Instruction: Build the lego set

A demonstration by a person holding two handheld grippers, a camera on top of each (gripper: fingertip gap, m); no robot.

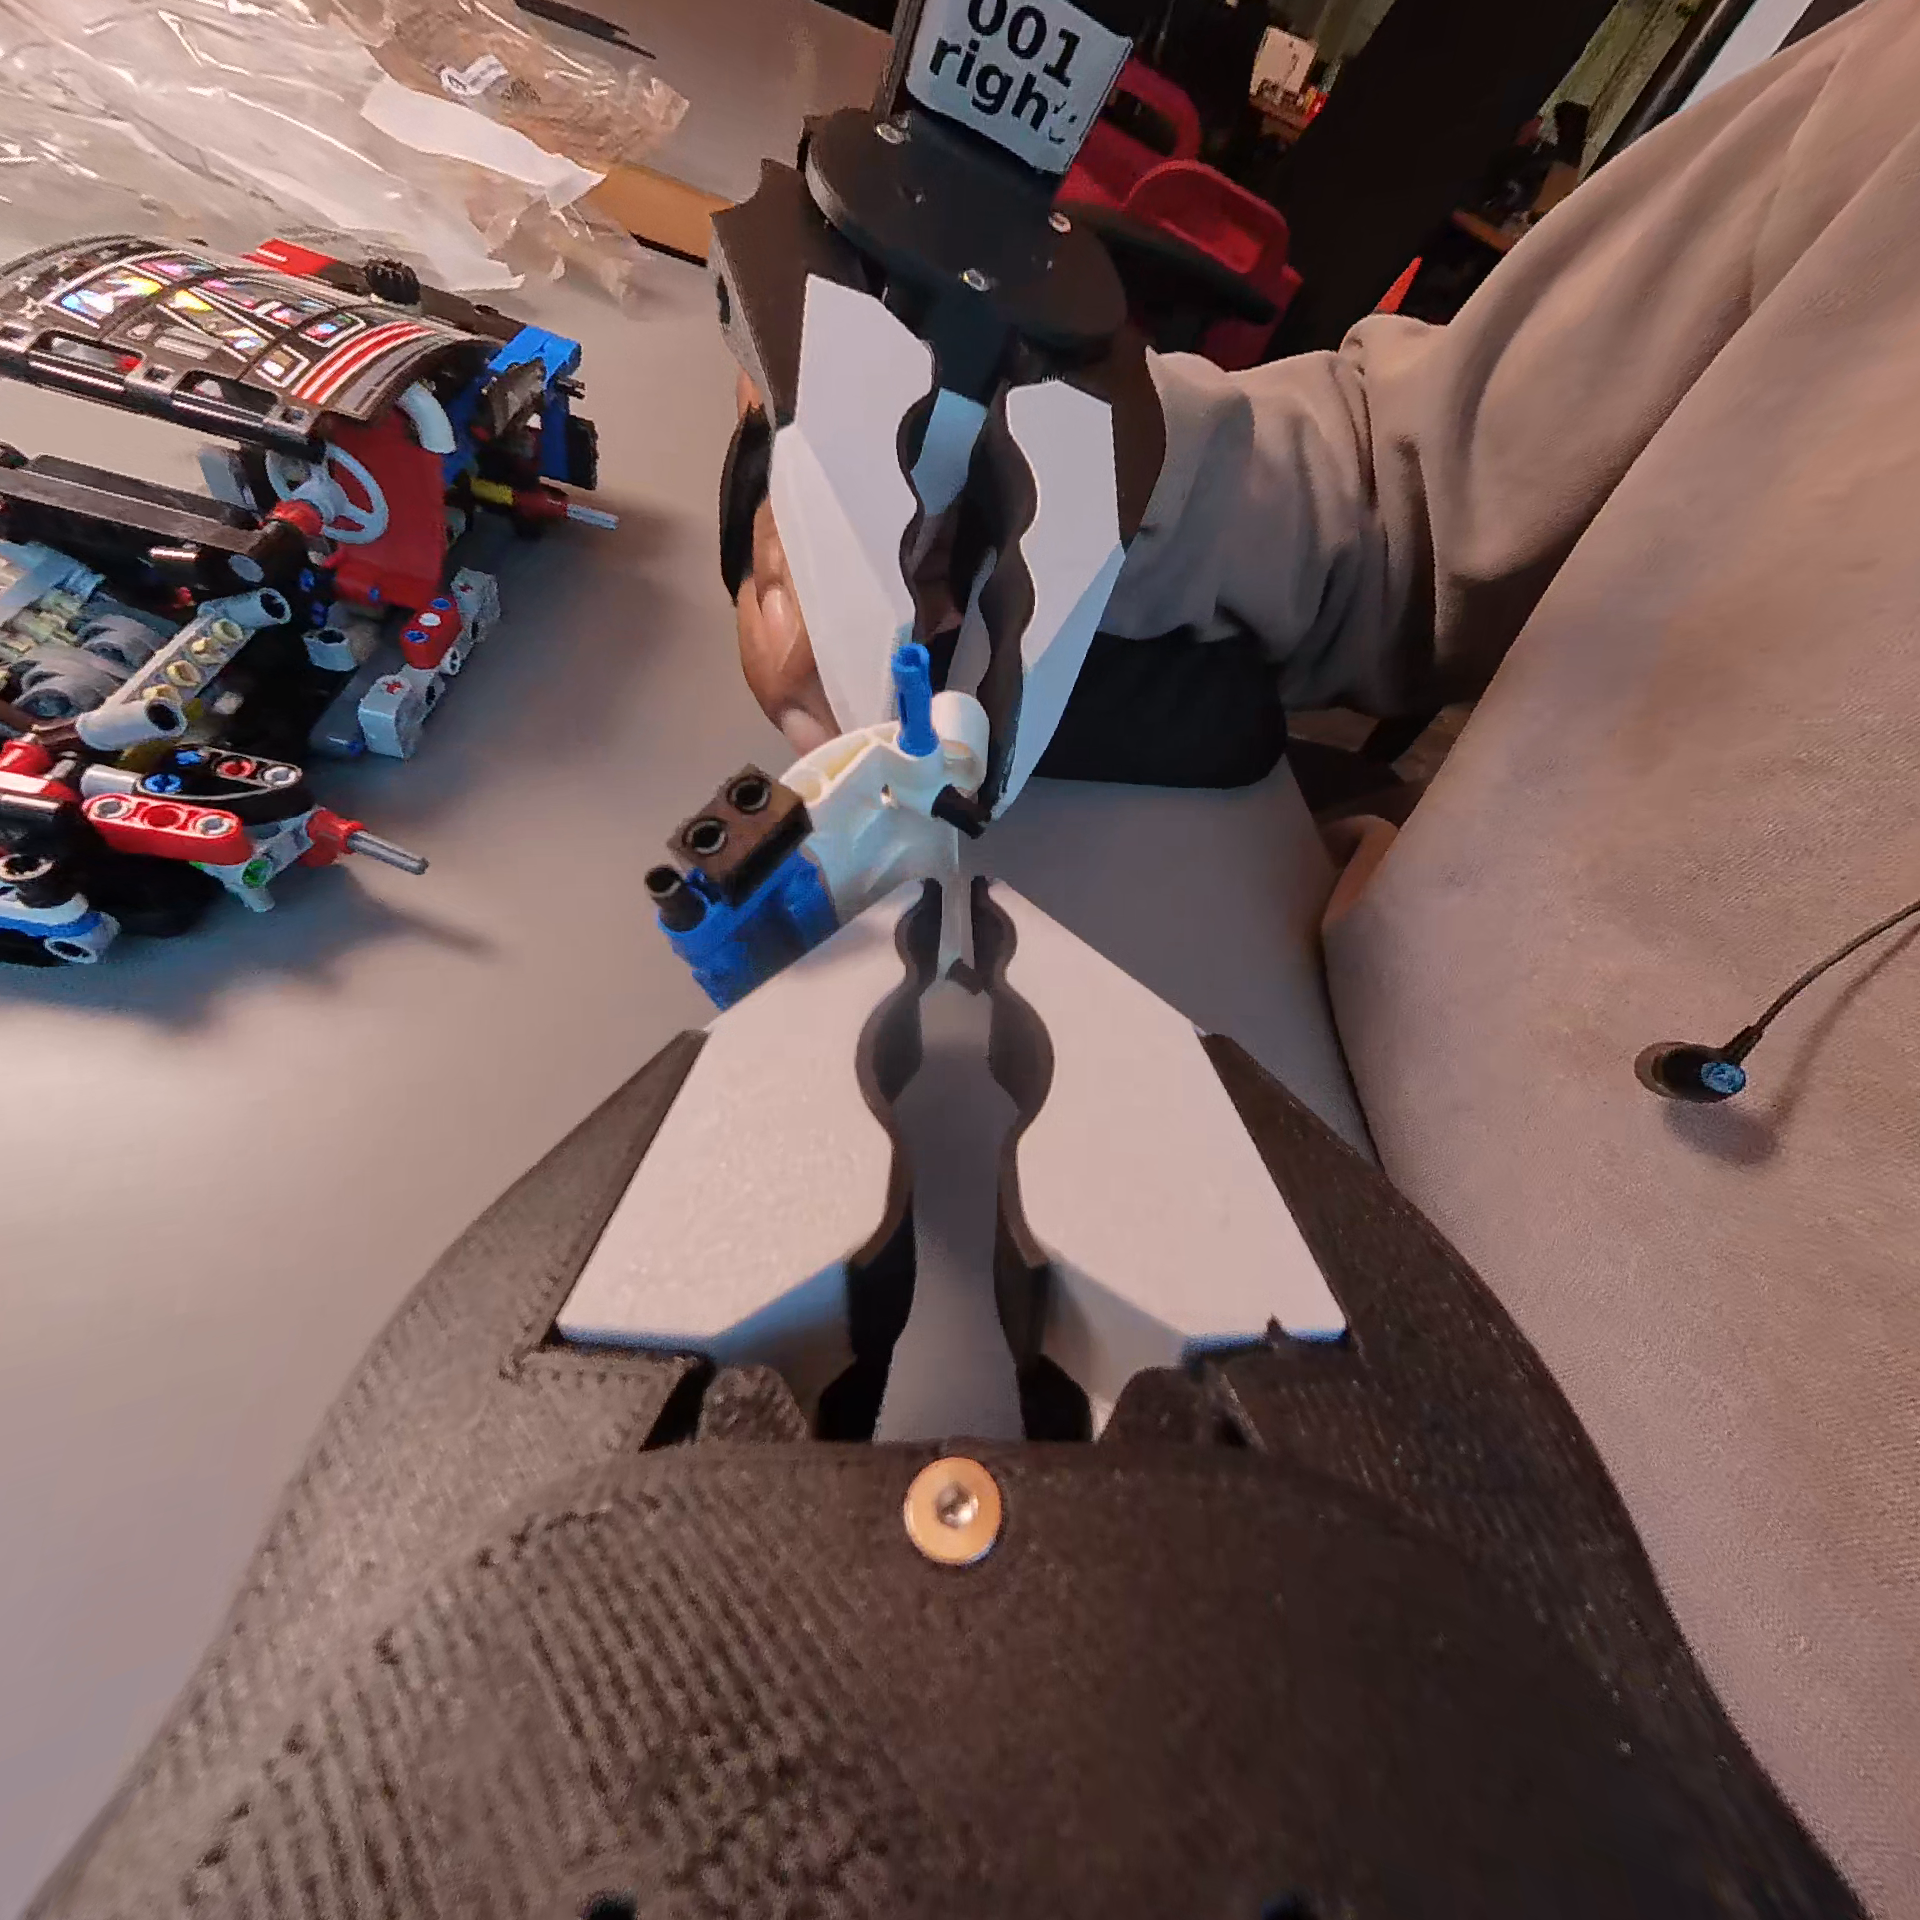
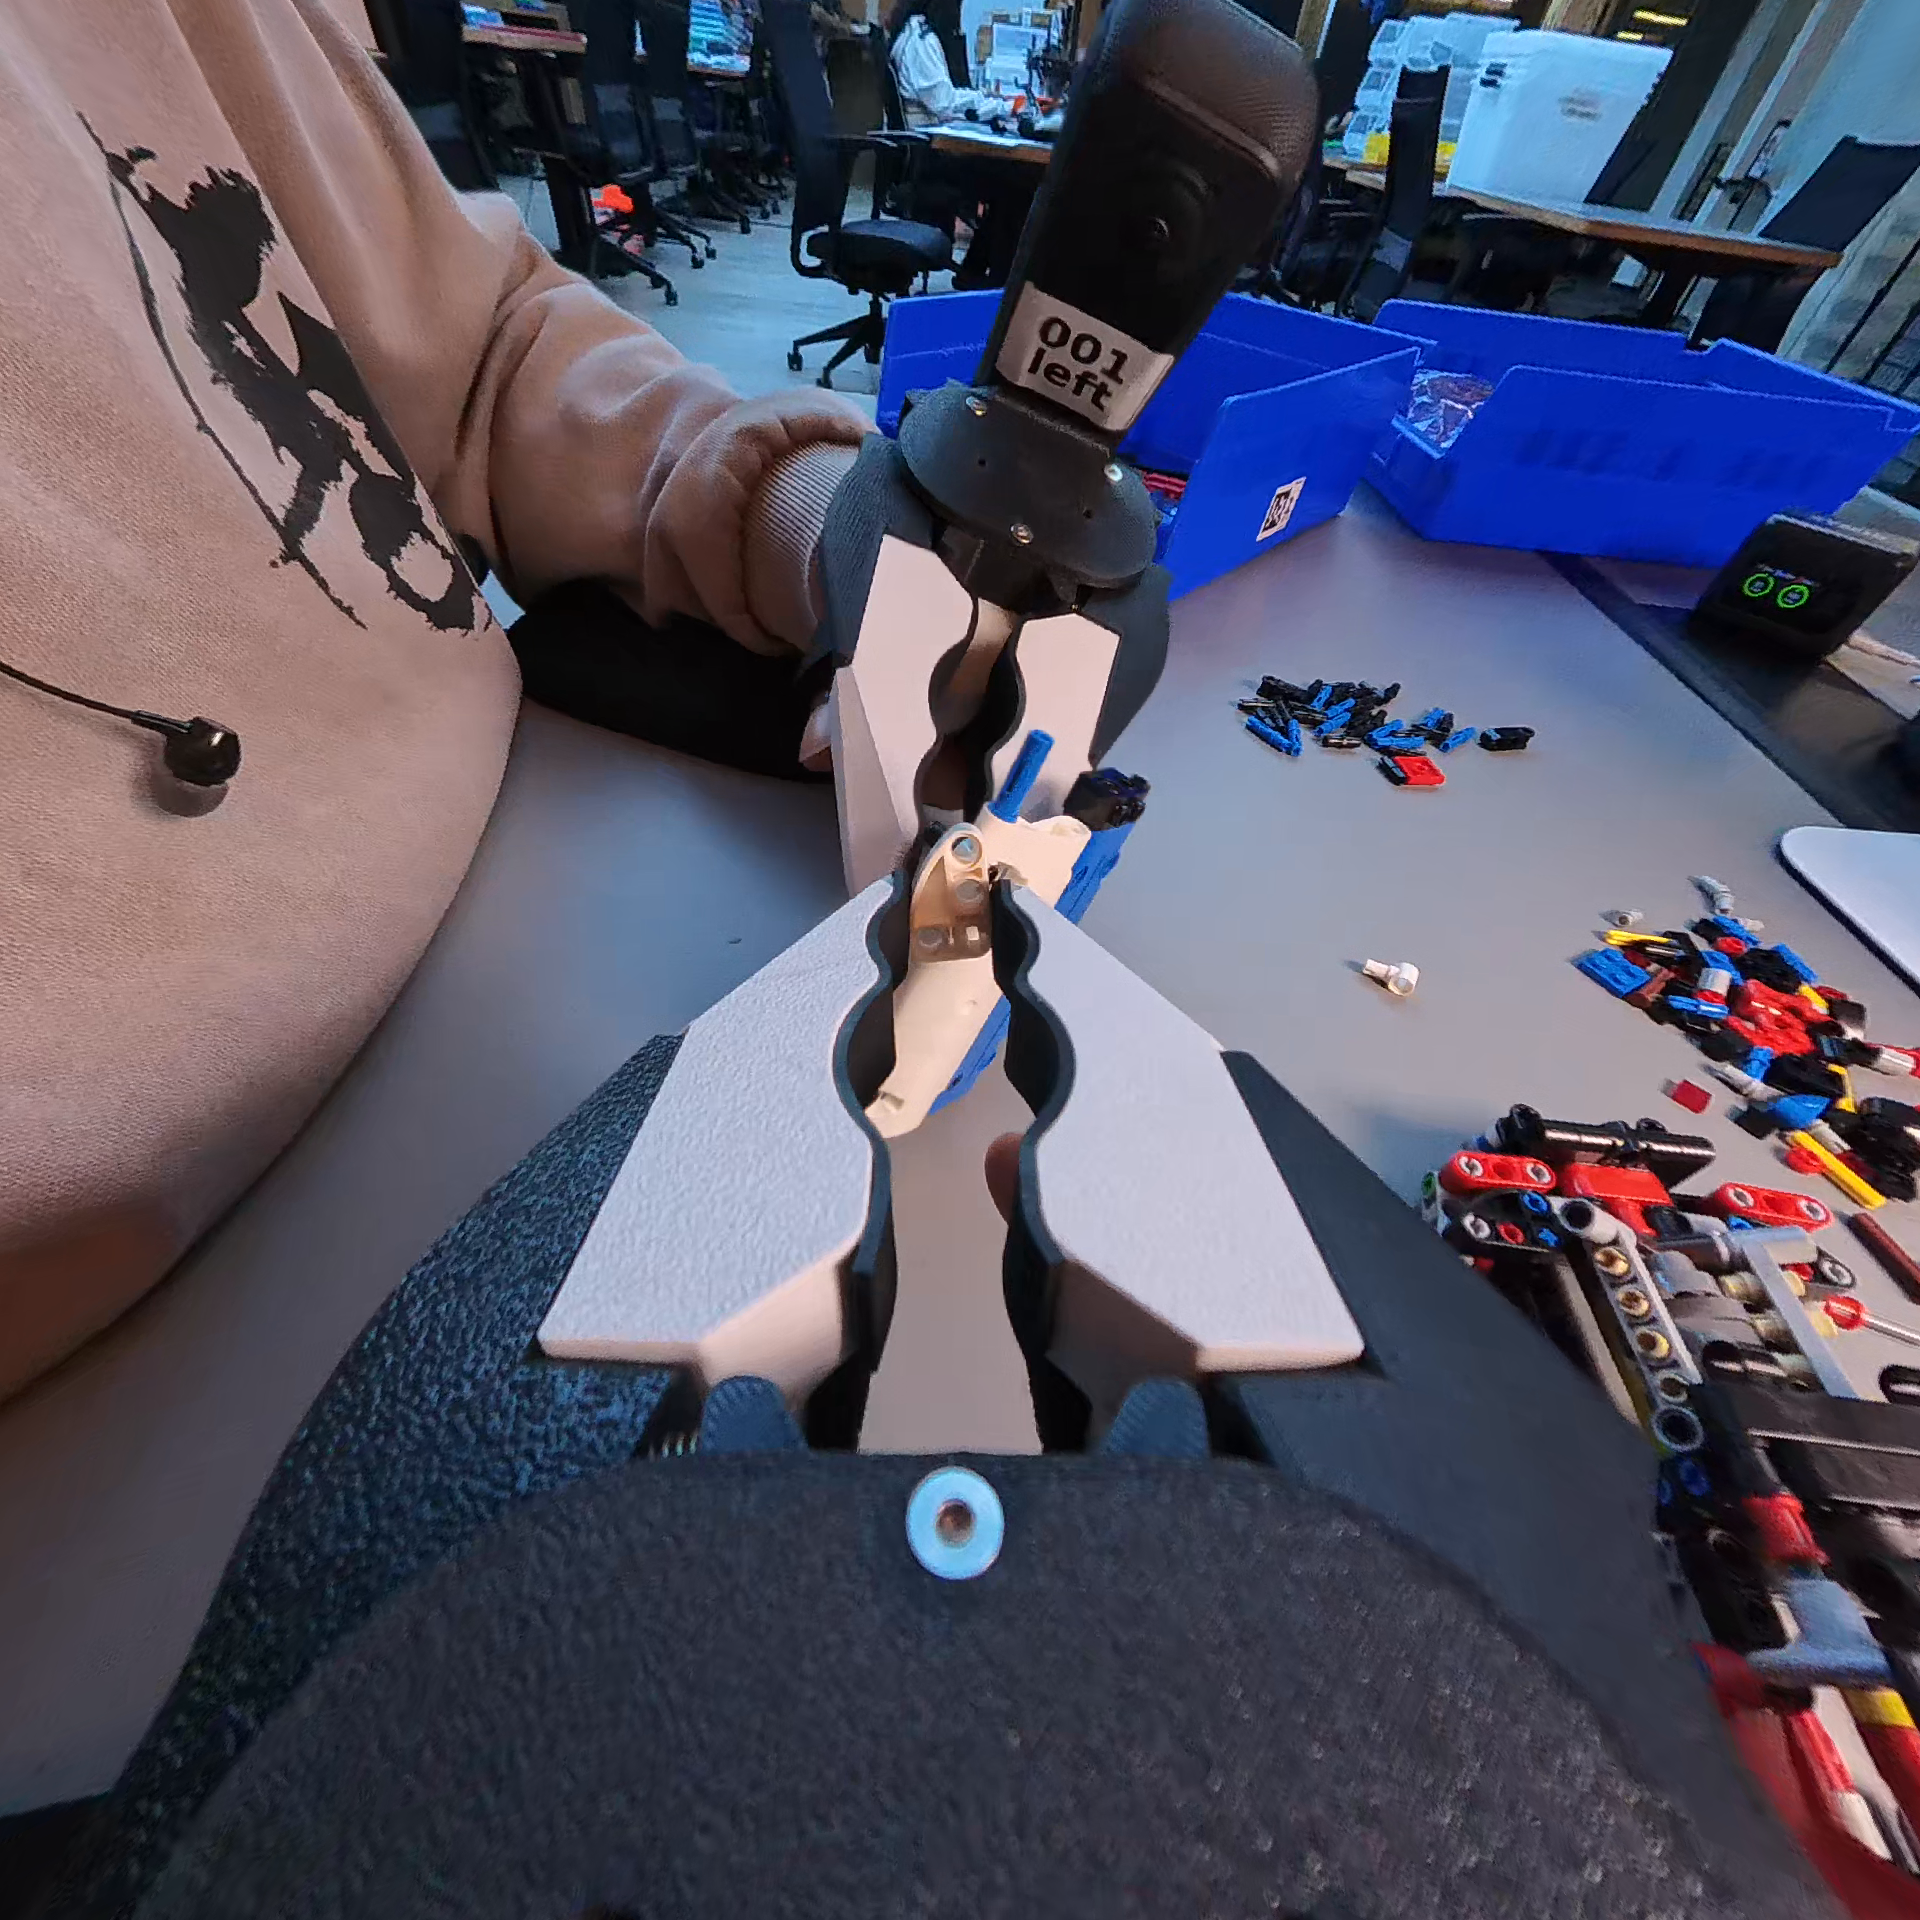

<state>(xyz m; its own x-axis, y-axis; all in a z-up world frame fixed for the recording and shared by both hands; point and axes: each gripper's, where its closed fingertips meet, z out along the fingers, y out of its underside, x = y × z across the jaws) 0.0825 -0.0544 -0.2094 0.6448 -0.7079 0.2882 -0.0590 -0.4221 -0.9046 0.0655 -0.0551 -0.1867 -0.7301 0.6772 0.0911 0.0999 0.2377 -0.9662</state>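
A small sub-assembly (image 1: 862, 821) of white, blue and black parts is held above the grey table between both grippers. A blue pin (image 1: 912, 691) sticks up out of it. My left gripper (image 1: 958, 914) is shut on a thin white part at its near end. My right gripper (image 1: 971, 800) comes in from the far side and meets the same piece. In the right wrist view my right gripper (image 2: 948, 894) is shut on the sub-assembly's white panel (image 2: 961, 914). The left gripper (image 2: 914, 842) closes on it from behind, next to the blue pin (image 2: 1029, 764).
The half-built lego car (image 1: 260, 582) stands on the table's left, also in the right wrist view (image 2: 1662, 1299). Loose parts (image 2: 1766, 1029), a pile of pins (image 2: 1340, 717) and a white connector (image 2: 1392, 977) lie beyond. Blue bins (image 2: 1642, 457) and plastic bags (image 1: 260, 125) stand behind. The person's torso (image 2: 208, 623) is close. Less than 4 cm separates the two grippers' tips.
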